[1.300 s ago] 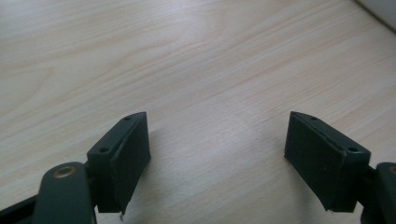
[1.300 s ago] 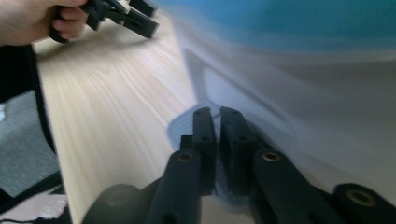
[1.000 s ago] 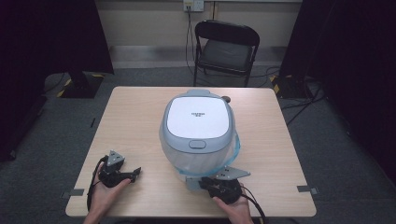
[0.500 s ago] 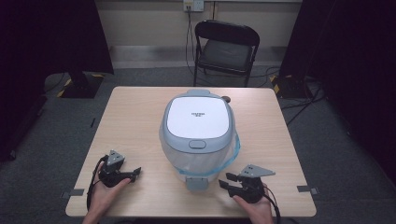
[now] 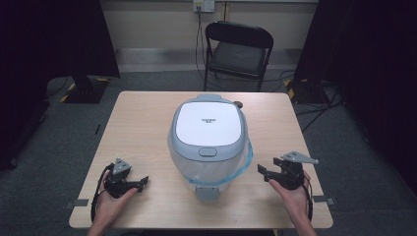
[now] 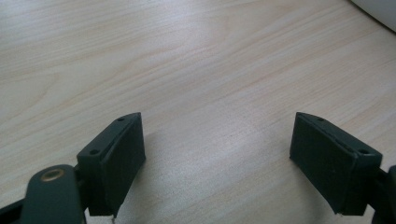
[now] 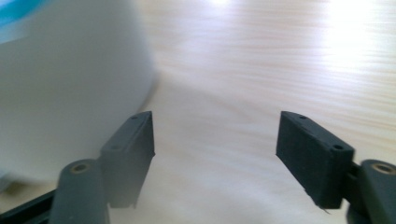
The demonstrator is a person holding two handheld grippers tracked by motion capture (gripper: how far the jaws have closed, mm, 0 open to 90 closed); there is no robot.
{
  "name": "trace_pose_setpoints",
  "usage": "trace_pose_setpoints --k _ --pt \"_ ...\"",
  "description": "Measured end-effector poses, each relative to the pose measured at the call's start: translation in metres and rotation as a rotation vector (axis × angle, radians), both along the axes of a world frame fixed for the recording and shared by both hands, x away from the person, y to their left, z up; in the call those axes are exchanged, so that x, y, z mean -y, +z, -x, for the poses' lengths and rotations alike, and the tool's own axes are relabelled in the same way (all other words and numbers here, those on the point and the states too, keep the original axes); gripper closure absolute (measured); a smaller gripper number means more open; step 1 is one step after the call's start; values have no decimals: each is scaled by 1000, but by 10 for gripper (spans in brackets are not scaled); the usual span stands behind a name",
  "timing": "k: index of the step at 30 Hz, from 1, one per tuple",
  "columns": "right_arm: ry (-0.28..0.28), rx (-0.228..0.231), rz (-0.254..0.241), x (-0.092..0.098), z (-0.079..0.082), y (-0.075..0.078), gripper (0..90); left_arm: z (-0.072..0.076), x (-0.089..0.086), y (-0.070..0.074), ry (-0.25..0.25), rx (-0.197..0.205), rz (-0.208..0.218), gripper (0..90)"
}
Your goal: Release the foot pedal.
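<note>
A white and grey rice cooker with its lid down stands in the middle of the wooden table, a blue handle looped round its front. My left gripper rests near the table's front left, open over bare wood, well left of the cooker. My right gripper hovers front right, open, with nothing between its jaws. In the right gripper view, the cooker's pale wall fills the left side, close beside the left jaw, and my right gripper points past it.
A black folding chair stands beyond the table's far edge. Cables lie on the grey floor at the right. Dark curtains hang on both sides. Bare table surface lies left and right of the cooker.
My right gripper has moved to the right, away from the cooker's front, and now sits clear of it. The left gripper has stayed put.
</note>
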State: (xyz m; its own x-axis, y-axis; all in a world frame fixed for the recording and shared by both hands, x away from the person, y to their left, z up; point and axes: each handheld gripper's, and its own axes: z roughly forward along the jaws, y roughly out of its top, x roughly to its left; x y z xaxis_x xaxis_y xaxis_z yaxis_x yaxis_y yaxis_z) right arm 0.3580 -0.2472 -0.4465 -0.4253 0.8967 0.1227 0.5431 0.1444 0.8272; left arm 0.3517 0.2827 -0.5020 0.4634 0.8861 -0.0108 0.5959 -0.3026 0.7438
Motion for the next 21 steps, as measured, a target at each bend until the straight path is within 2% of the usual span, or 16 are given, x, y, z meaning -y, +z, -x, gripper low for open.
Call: trace_pose_setpoints --k 2,3,6,8,12,15,19,21 --pt "-40 -14 -15 7 -8 -2 233 0 0 0 -1 1 1 172" --pt "-40 -14 -15 7 -8 -2 233 0 0 0 -1 1 1 172" --pt "-76 -44 12 15 -19 -11 203 0 0 0 -2 1 2 171" --pt "-102 -68 51 18 -24 -18 174 0 0 0 -2 1 2 171" --pt "-138 -109 87 26 -31 -29 161 0 0 0 -2 0 1 171" --pt "-161 -144 105 32 -36 -35 156 0 0 0 -2 1 1 171" --pt "-166 -145 123 32 -36 -41 164 0 0 0 -2 1 2 171" --pt "-165 -160 130 32 -37 -44 165 0 0 0 -2 1 2 171"
